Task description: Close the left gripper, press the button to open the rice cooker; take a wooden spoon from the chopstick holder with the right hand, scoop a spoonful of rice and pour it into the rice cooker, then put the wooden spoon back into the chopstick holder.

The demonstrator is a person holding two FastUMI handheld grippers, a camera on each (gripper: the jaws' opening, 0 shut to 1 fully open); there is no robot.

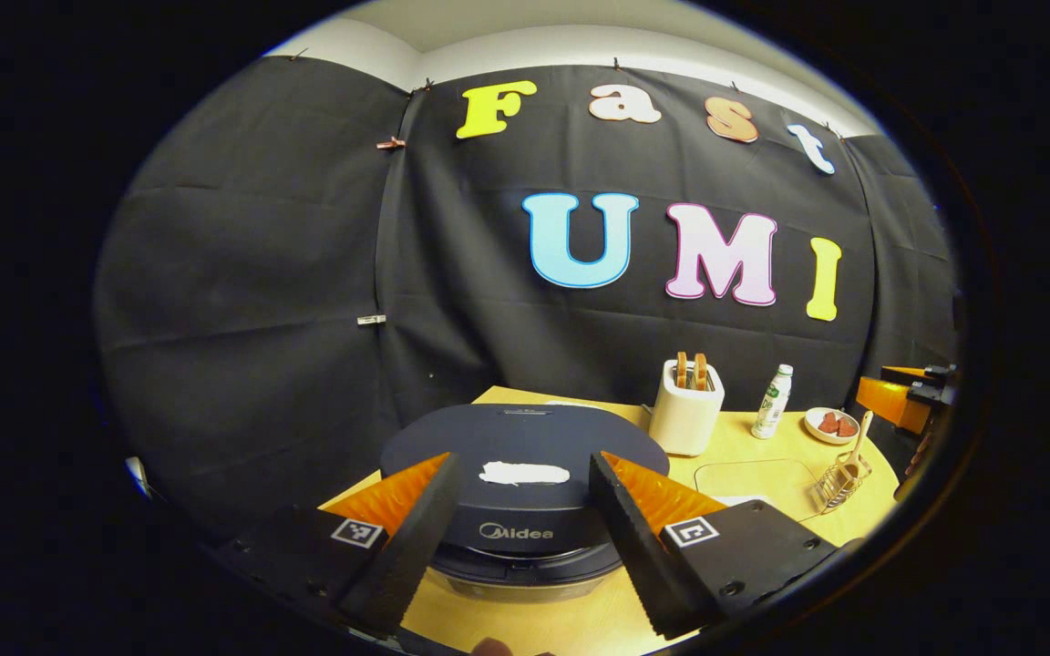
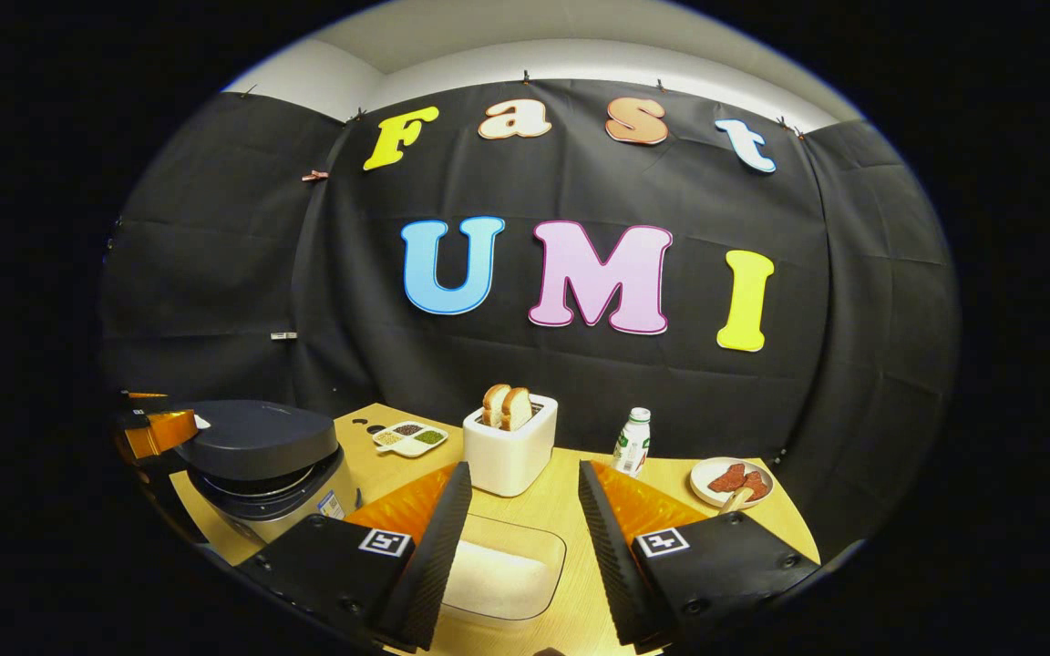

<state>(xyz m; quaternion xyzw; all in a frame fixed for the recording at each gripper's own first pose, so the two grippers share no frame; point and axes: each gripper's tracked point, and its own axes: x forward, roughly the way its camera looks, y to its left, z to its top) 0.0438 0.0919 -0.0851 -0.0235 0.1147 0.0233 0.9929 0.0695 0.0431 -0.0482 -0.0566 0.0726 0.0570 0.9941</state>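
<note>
Step one, not yet begun: my left gripper [image 1: 522, 510] hung spread before the shut rice cooker [image 1: 525, 487], my right gripper [image 2: 518, 528] likewise spread; closing the left fingers for the button-press seemed next.

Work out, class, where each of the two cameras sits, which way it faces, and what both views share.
Left gripper view: rides the left gripper, open, facing the closed rice cooker.
Right gripper view: rides the right gripper, open, over the clear rice container, facing the toaster.
Shared: cooker, toaster, bottle, plate, table.
</note>
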